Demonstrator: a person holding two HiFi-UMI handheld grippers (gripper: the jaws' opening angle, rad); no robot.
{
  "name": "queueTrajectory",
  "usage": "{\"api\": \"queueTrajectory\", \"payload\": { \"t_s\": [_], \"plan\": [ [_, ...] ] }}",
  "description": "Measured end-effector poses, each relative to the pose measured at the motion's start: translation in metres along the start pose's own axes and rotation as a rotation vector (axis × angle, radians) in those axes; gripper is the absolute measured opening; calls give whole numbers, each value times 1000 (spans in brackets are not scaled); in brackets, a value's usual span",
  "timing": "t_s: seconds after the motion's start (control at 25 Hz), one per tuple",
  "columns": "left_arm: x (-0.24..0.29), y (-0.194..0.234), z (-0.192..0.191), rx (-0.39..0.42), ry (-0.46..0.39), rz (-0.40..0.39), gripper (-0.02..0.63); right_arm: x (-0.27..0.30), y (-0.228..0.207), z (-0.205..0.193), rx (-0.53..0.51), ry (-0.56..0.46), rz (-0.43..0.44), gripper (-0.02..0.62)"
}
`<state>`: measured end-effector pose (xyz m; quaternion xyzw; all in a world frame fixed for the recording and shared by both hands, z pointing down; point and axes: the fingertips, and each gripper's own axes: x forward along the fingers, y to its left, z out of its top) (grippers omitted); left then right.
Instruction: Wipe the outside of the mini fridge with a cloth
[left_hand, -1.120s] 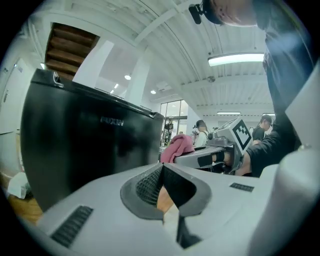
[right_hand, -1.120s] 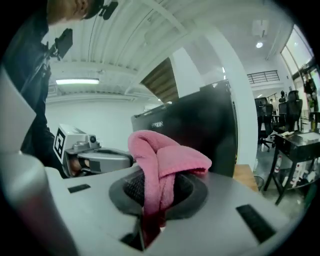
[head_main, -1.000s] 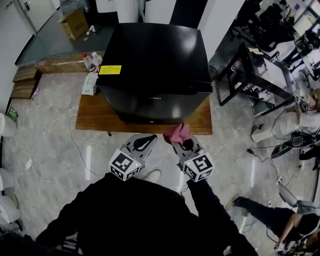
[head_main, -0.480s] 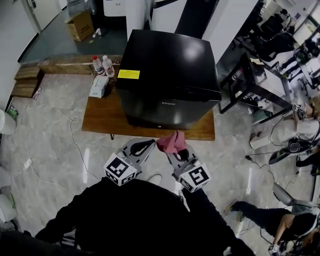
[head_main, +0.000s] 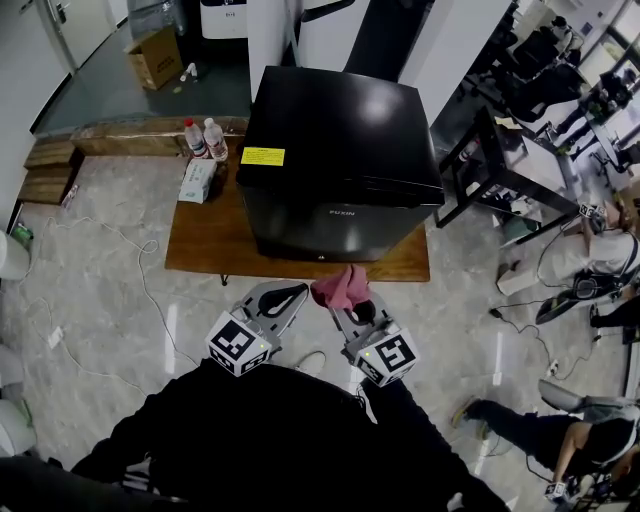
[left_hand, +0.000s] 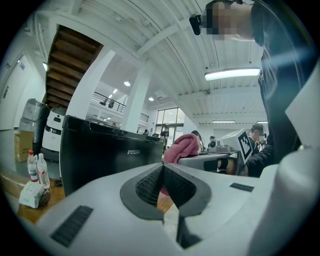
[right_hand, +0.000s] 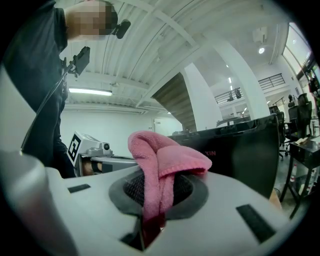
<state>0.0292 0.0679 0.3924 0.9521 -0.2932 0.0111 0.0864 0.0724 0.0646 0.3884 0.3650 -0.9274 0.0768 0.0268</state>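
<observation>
Head view: black mini fridge (head_main: 340, 140) stands on a low wooden table (head_main: 200, 245), door shut, yellow label (head_main: 263, 156) on its top near the left edge. Two bottles (head_main: 205, 138) and a tissue pack (head_main: 197, 180) sit on the table just left of the fridge. A cardboard box (head_main: 155, 55) is on the floor well behind the fridge to the left. Both grippers are held in front of the fridge, clear of it. The left gripper (head_main: 290, 295) has its jaws together. The right gripper (head_main: 348, 303) carries a pink cloth (head_main: 340, 286), near the fridge front but not touching it.

Left gripper view: jaws pressed together, nothing between them. Fridge (left_hand: 105, 150) ahead and to the left, cloth (left_hand: 182, 149) bunched to the right of the fridge, bottles (left_hand: 36, 167) at the fridge's far left.

Right gripper view: jaws clamped on the cloth (right_hand: 162, 165), which is folded over and sticks up above the tips. Fridge (right_hand: 240, 150) is behind the cloth to the right, apart from it.
</observation>
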Motion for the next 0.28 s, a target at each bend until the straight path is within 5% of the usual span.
{"api": "queueTrajectory", "payload": {
  "t_s": [0.28],
  "plan": [
    [-3,5,-11,26,19,6,6,4,4,-6,7,17,4,55]
  ]
}}
